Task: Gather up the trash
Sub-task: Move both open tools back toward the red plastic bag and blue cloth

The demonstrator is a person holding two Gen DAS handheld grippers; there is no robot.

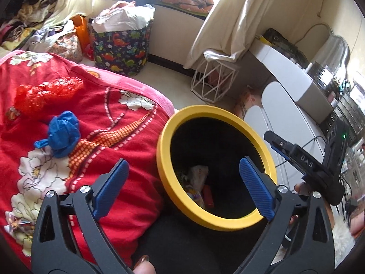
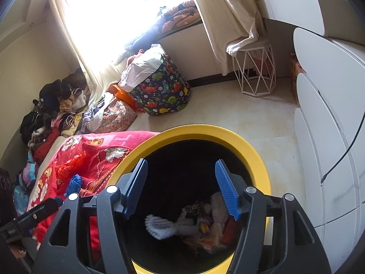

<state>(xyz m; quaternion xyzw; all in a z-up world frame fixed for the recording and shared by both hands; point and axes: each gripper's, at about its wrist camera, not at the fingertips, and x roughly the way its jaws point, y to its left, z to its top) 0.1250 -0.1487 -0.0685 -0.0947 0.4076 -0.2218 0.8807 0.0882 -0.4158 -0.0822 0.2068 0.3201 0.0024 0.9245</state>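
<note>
A bedroom floor is lying under bright window light, with a dinosaur-print fabric bin [image 1: 121,48] far off by the curtain and a white wire stool [image 1: 214,80] to its right. Near the cameras, a red floral blanket [image 1: 95,137] is covering the bed edge on the left, and a yellow-rimmed trash bin [image 1: 168,178] is standing just beside it, presumably so that items can be moved from blanket to bin in one short transfer.

The left gripper [image 1: 182,182] is hovering wide open and empty, straddling the gap between blanket and bin. The right gripper [image 2: 180,189] is hanging directly over the bin mouth, also wide open and holding nothing; a blurred white scrap [image 2: 159,227] is showing below it among the wrappers [image 2: 205,226] already inside.

Remaining trash is lying on the blanket to the far left: a crumpled blue bag [image 1: 61,137] and, beyond it, a red mesh bag [image 1: 45,93]. A foil wrapper [image 1: 16,223] is sitting at the near left edge.
</note>
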